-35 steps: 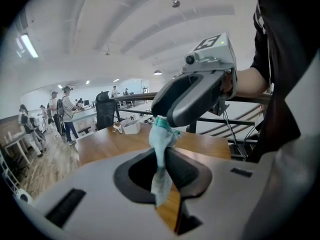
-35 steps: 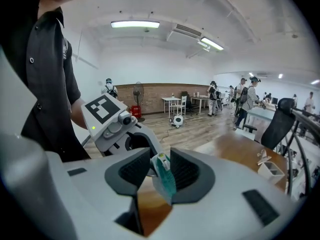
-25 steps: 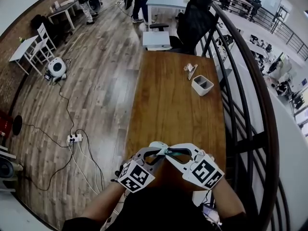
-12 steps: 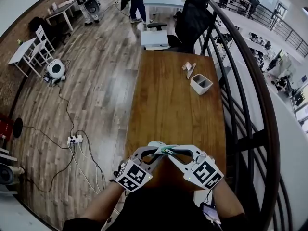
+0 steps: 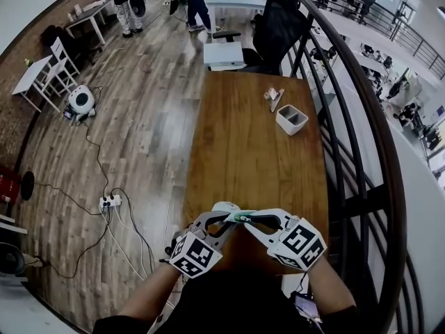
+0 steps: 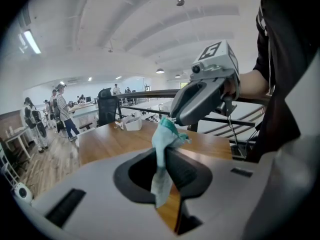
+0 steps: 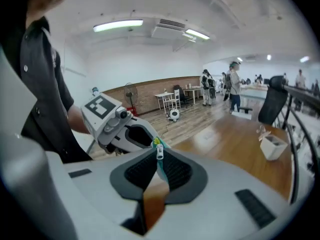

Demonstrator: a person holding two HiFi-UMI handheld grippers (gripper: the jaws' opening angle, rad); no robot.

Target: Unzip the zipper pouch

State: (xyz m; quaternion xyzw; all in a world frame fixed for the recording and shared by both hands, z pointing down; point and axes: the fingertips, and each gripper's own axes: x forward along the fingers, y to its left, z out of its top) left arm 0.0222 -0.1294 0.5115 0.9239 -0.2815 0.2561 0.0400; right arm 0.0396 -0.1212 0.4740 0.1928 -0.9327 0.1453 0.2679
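Over the near edge of the wooden table (image 5: 250, 158), a small teal zipper pouch (image 5: 240, 218) hangs between my two grippers. My left gripper (image 5: 233, 215) is shut on the pouch's crumpled fabric (image 6: 163, 136), which sticks up out of its jaws (image 6: 162, 169). Facing it, my right gripper (image 5: 248, 219) is shut on the silver zipper pull (image 7: 159, 152). Its jaws have just been closing with the pull between them. Teal fabric shows below the pull. Most of the pouch is hidden by the fingers.
A white two-compartment box (image 5: 293, 121) and a small pale object (image 5: 274, 99) sit at the table's far right. A black railing (image 5: 361, 186) runs along the right side. A black office chair (image 5: 278, 30) stands beyond the table. Cables and a power strip (image 5: 106, 201) lie on the floor to the left.
The right gripper has rolled a little about its own axis, its marker cube turning, while staying at the pouch. The left gripper has not moved.
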